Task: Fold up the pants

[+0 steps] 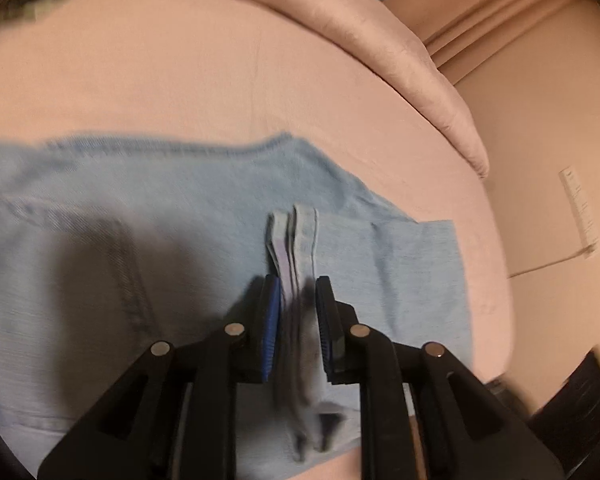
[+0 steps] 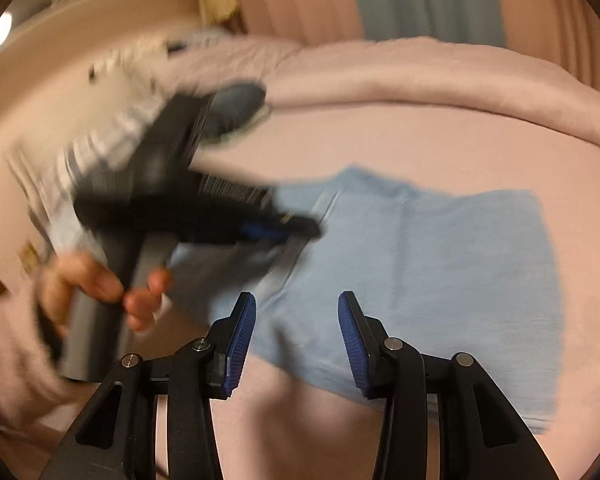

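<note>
Left gripper [image 1: 298, 312]: angled down at the bed; jaws nearly closed, a stacked fold of denim hem [image 1: 296, 240] seen between the blue pads, which sit against it.
Left hand [image 2: 100, 284]: seen blurred in the right wrist view, fingers wrapped round the grey handle.
Right gripper [image 2: 296, 344]: tilted down over the near edge of the cloth; jaws parted, nothing between the pads.
Pants [image 2: 412, 280]: light blue denim, laid flat and folded on the pink bed sheet [image 1: 180, 72], directly beneath both grippers.
Long axis: run across the right wrist view, left to right.
Pink duvet [image 2: 420, 76]: bunched behind the pants.
</note>
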A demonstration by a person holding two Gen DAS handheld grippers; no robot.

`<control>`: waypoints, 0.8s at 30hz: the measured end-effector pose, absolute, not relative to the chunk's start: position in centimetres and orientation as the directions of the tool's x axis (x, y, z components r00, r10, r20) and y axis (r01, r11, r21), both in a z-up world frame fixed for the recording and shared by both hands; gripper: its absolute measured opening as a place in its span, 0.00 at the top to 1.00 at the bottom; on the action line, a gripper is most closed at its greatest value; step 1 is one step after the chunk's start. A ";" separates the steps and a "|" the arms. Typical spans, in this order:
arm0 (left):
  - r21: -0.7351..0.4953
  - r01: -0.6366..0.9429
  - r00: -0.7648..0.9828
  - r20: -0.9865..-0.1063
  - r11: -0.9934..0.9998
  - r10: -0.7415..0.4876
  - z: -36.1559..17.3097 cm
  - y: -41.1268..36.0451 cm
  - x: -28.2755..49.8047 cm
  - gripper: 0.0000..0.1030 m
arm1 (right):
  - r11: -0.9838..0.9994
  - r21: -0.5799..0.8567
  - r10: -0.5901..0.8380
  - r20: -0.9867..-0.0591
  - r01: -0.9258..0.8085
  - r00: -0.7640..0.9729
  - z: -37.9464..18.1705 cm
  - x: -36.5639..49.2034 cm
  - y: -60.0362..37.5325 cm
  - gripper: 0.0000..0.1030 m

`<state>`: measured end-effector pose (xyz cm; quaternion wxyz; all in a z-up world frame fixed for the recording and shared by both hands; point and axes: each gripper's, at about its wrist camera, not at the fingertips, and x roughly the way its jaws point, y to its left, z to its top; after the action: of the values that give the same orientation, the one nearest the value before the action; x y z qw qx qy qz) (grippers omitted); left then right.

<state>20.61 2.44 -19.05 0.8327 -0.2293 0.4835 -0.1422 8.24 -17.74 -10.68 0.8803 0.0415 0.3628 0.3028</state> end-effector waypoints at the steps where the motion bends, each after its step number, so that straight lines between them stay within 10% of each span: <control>1: -0.504 0.028 0.507 -0.737 0.863 -0.446 -18.6 2.4 20.5 0.83 | 0.815 0.317 0.570 -0.592 -0.486 0.570 -9.9 8.5 -19.2 0.58; 5: -0.480 0.118 0.516 -0.718 0.869 -0.467 -17.4 1.2 19.9 0.83 | 0.846 0.391 0.530 -0.541 -0.363 0.652 -8.2 10.1 -25.7 0.59; 11: -0.425 0.277 0.412 -0.758 0.862 -0.506 -18.2 -5.1 19.6 0.83 | 0.913 0.332 0.402 -0.634 -0.237 0.660 -9.4 16.0 -28.4 0.86; 24: -0.368 0.271 0.347 -0.825 0.890 -0.446 -21.9 -3.9 19.8 0.92 | 0.943 0.231 0.324 -0.809 -0.241 0.491 -14.9 18.8 -27.1 0.96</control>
<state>19.83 -3.91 -21.95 0.8163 -0.0832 0.5276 -0.2197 18.79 -27.13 -14.89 0.8622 0.0434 0.4773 0.1638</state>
